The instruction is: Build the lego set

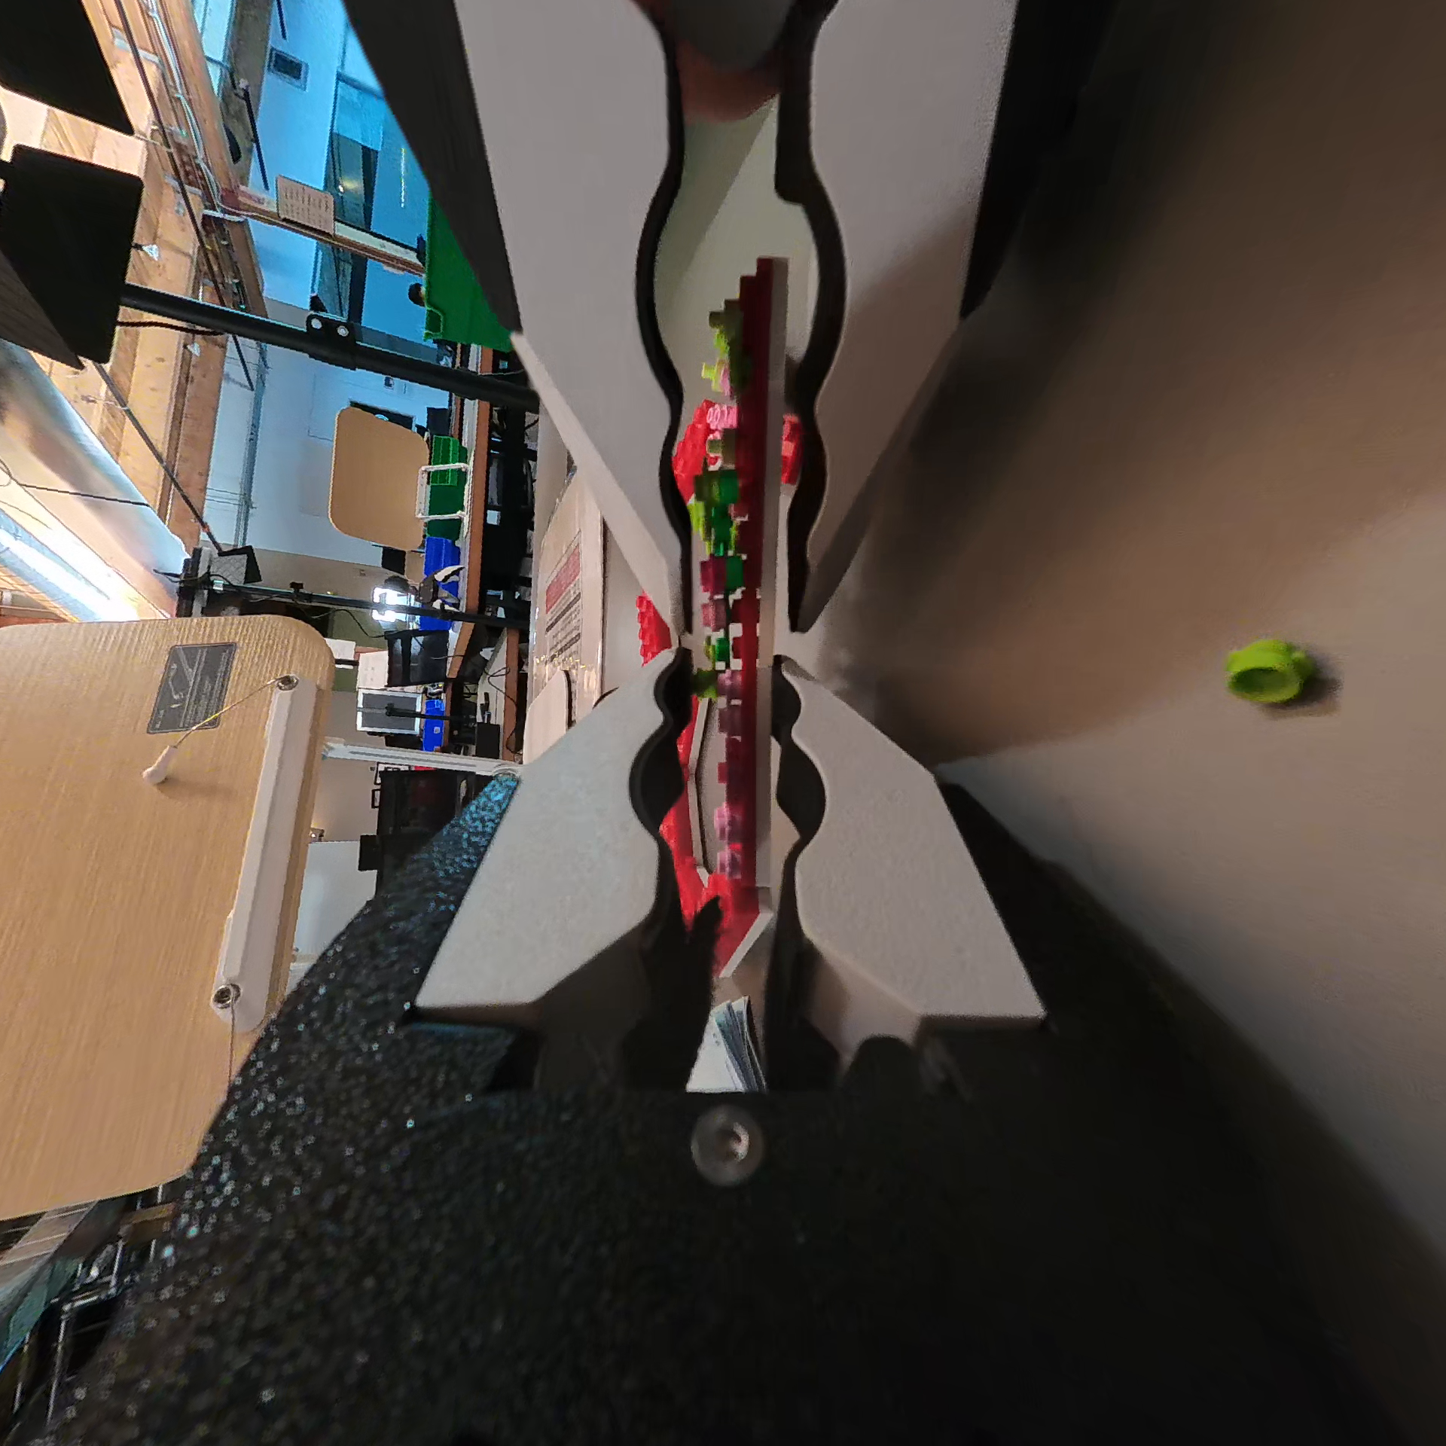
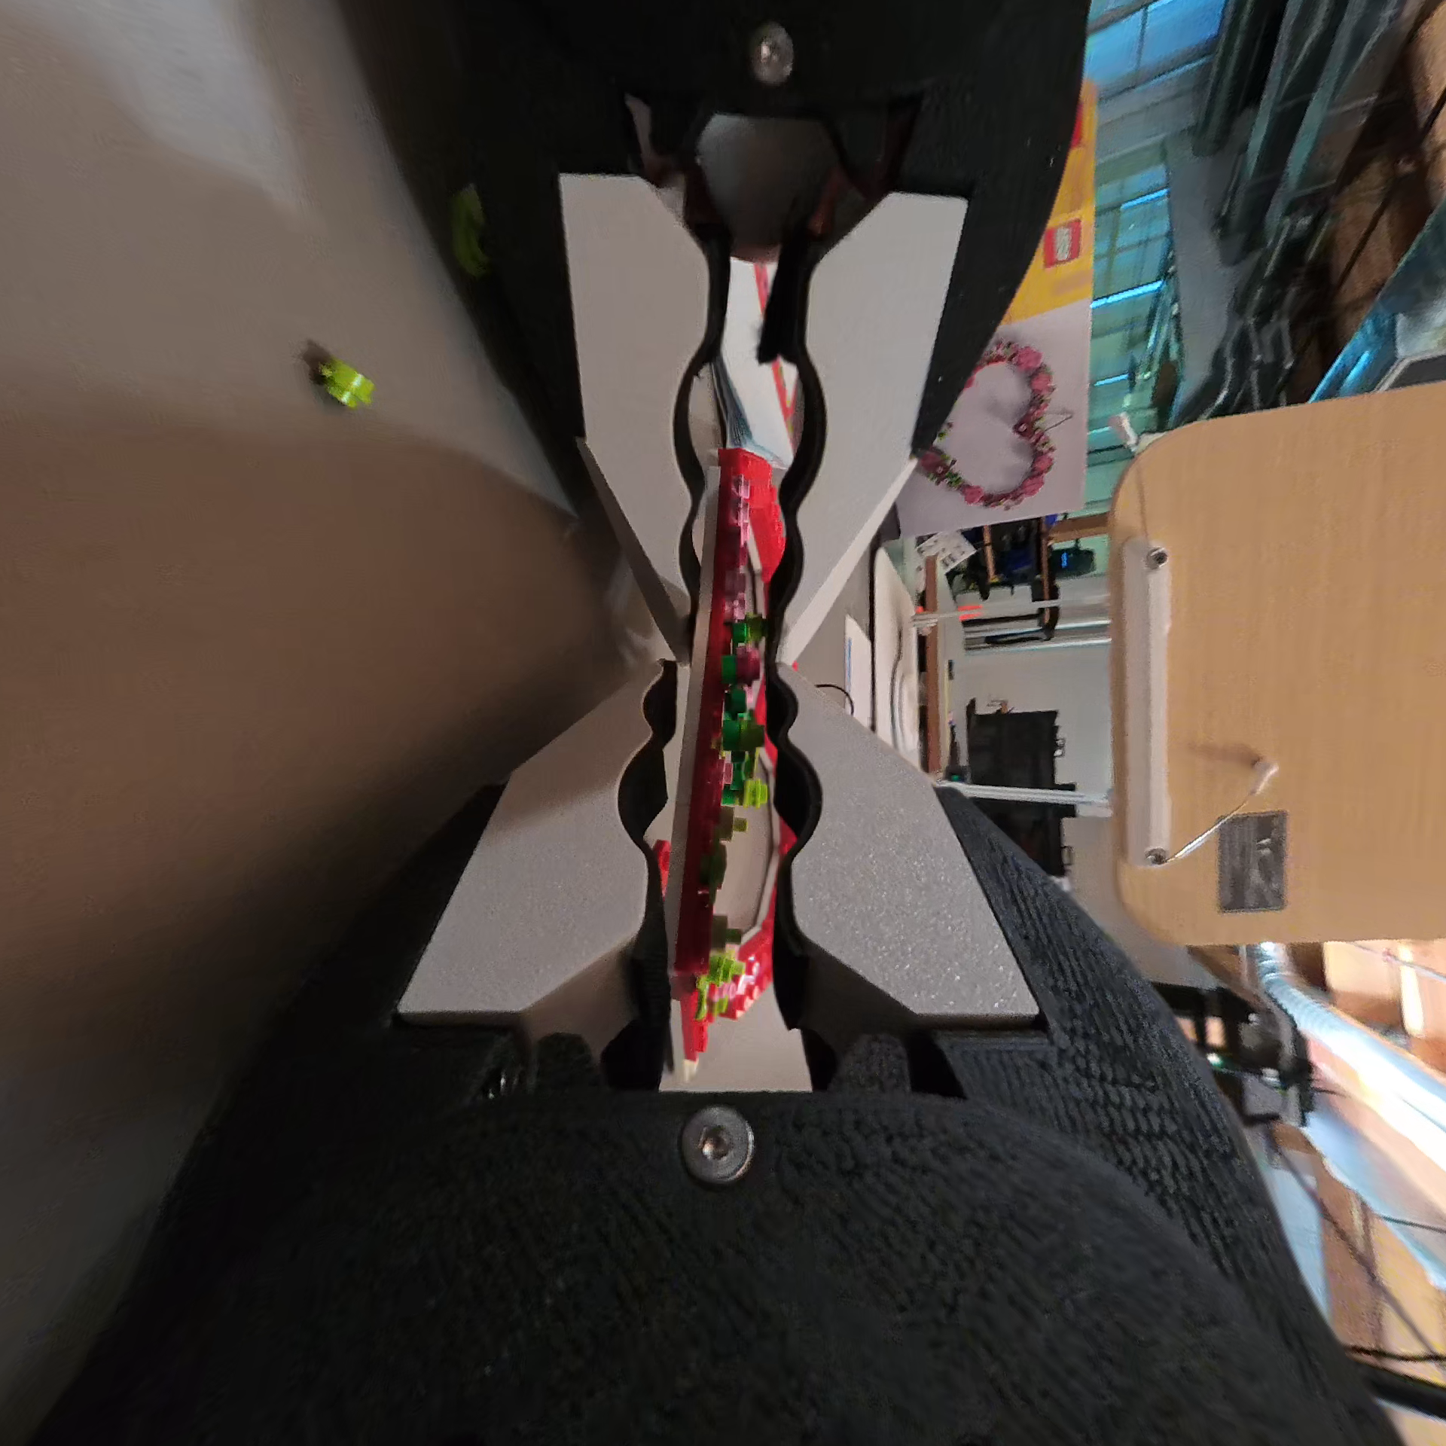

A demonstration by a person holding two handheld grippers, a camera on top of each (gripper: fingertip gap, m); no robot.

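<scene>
Two grippers, left and right, face each other and clamp the same red lego plate edge-on above the pale counter. One loose green stud lies on the counter, well apart.

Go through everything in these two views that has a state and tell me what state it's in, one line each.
Left gripper: shut on the lego build, opposite the right gripper.
Right gripper: shut on the lego build.
Lego build: red plate with green and pink pieces, seen edge-on, clamped between both grippers.
Loose green piece: lying alone on the table, ungripped.
</scene>
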